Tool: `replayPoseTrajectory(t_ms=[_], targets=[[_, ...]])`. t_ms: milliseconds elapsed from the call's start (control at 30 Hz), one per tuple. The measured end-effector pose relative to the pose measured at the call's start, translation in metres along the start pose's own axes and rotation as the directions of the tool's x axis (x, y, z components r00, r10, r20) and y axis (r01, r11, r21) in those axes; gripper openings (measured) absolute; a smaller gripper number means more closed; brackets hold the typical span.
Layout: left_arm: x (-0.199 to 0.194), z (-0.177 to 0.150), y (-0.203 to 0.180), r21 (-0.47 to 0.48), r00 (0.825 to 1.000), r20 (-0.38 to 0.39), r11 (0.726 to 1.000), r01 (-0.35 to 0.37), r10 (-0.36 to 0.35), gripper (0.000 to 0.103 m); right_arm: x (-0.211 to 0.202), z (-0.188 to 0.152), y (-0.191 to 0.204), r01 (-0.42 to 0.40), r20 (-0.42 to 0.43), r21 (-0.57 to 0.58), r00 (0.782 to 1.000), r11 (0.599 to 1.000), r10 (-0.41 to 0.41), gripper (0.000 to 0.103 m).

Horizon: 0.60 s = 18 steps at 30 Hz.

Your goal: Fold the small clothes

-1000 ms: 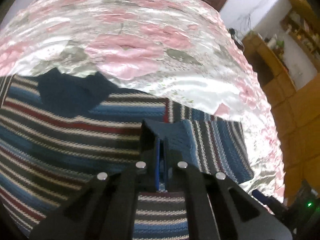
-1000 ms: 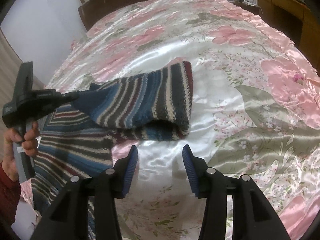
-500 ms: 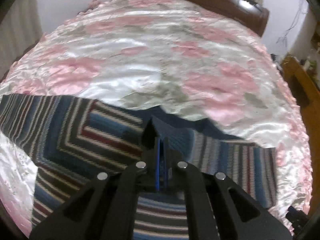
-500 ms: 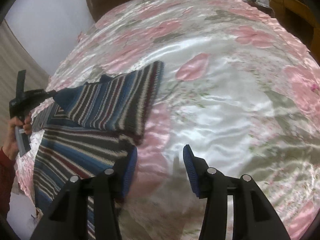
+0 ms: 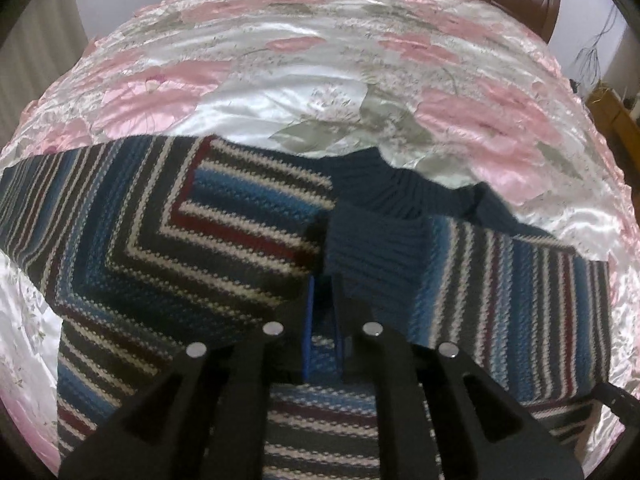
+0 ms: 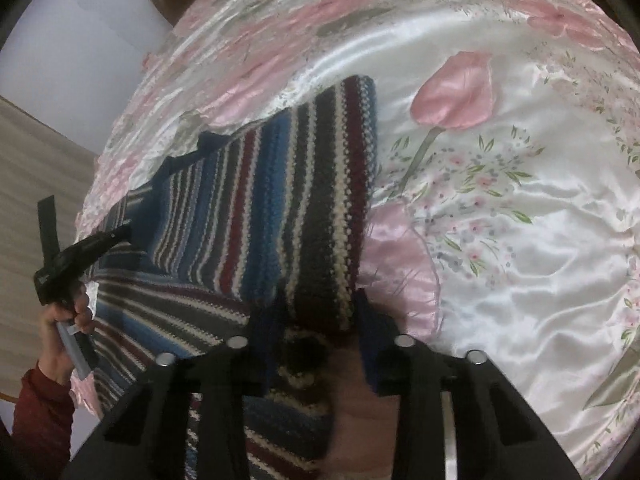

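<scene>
Left gripper [image 5: 322, 276] pinched tight on the navy cuff [image 5: 372, 248] of the striped sweater [image 5: 168, 240] lying on the floral satin bedspread [image 5: 320, 80], sleeve folded across the body; right gripper [image 6: 316, 312] jaws spread, straddling the sleeve's fold, gripping nothing.

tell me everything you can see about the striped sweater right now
The striped sweater is a chunky knit with bands of blue, dark grey, cream and maroon, and a plain navy ribbed collar. It lies spread on the pink floral satin bedspread, with one sleeve folded across the body. The left gripper is shut on the sleeve's navy cuff, holding it over the chest. The right gripper is open, its fingers either side of the sleeve's folded edge.
</scene>
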<state>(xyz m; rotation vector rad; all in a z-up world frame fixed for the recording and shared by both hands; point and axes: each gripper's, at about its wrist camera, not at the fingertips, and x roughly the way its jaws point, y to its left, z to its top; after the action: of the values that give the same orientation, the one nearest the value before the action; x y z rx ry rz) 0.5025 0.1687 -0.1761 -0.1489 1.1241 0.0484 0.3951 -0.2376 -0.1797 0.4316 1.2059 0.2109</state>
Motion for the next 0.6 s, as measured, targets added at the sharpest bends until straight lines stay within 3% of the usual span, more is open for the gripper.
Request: replayPoseTrajectory(t_ms=[200, 367, 433, 500, 600], targets=[[0.002, -0.007, 0.009, -0.003, 1.000, -0.020, 1.000, -0.002, 0.002, 0.024, -0.023, -0.004, -0.007, 0.013, 0.050, 0.001, 0.999, 1.000, -0.013, 0.021], [0.003, -0.009, 0.004, 0.038, 0.998, -0.033, 0.998, -0.046, 0.047, 0.027, -0.006, -0.012, -0.009, 0.143, -0.009, -0.022, 0.990, 0.990, -0.143, 0.021], [-0.007, -0.008, 0.007, 0.028, 0.998, -0.001, 0.998, -0.059, 0.059, 0.027, -0.008, -0.012, -0.007, 0.135, 0.008, -0.029, 0.991, 0.990, -0.135, 0.021], [-0.022, -0.006, 0.008, 0.041, 0.996, 0.043, 0.996, -0.080, 0.078, 0.035, -0.016, -0.010, -0.008, 0.088, 0.019, -0.020, 0.996, 0.996, -0.087, 0.025], [-0.047, -0.004, 0.000, 0.067, 0.993, 0.108, 0.996, -0.060, 0.052, 0.040, -0.031, -0.002, -0.005, 0.086, 0.050, -0.020, 0.995, 0.996, -0.085, 0.034]])
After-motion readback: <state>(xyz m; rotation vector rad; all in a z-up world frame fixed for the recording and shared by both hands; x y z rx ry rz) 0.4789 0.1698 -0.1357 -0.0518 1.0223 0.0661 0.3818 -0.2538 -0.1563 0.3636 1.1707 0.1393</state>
